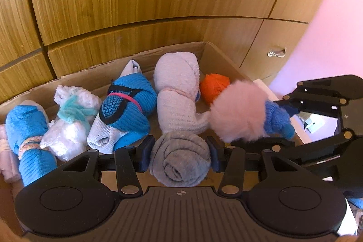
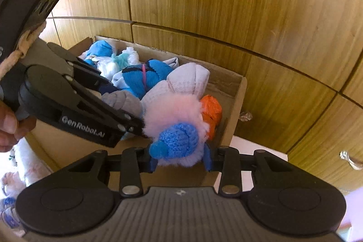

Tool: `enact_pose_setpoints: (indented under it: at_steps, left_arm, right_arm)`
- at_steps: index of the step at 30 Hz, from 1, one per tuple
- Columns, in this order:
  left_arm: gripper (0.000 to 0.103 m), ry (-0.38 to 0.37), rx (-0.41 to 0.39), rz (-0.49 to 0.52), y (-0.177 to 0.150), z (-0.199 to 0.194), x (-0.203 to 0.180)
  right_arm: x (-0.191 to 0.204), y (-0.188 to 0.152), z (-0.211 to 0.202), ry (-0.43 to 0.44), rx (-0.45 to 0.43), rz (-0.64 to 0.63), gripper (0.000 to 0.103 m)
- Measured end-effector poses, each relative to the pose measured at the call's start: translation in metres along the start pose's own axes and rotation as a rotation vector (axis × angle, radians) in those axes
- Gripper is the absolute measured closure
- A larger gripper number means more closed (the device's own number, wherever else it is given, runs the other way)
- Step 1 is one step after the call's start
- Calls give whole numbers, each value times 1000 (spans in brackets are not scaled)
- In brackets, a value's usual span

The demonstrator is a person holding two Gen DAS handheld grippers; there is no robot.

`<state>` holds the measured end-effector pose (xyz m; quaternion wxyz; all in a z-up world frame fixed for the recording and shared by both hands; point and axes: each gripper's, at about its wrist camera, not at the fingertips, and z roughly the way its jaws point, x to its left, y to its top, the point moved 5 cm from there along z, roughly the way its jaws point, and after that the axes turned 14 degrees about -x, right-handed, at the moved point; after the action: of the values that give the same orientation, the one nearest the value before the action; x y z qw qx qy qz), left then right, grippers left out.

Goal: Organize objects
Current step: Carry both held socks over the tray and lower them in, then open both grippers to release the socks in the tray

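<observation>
While over cardboard box (image 1: pixel 229 62) by wood cabinets (image 1: pixel 113 3) | L jaws hold grey roll (image 1: pixel 180 158) | R jaws hold pink pompom (image 2: pixel 174 121)

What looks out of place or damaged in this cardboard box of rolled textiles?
Nothing is spilled or damaged. The brown cardboard box holds tidy rolled bundles; only the small orange crinkled plastic ball in its far corner differs from the knitted rolls.
</observation>
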<state>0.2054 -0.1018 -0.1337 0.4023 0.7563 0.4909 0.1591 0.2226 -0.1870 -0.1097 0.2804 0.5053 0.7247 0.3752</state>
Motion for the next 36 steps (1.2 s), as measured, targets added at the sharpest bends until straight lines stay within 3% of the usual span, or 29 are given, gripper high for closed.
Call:
enact_pose_setpoints:
  at_steps: [8, 15, 20, 30, 36]
  left_arm:
    - [46, 1, -24, -40, 0, -4, 9]
    - [34, 16, -50, -43, 5, -22, 7]
    - [32, 42, -52, -61, 6, -39, 10]
    - [34, -17, -27, -132, -8, -47, 6]
    - [33, -53, -39, -155, -6, -50, 1]
  right_arm:
    - [-4, 7, 8, -5, 30, -26, 66]
    - [2, 5, 1, 7, 23, -38, 57]
    - [3, 9, -2, 1, 6, -39, 53]
    - [5, 9, -11, -16, -4, -70, 54]
    - [-3, 7, -22, -26, -9, -71, 48]
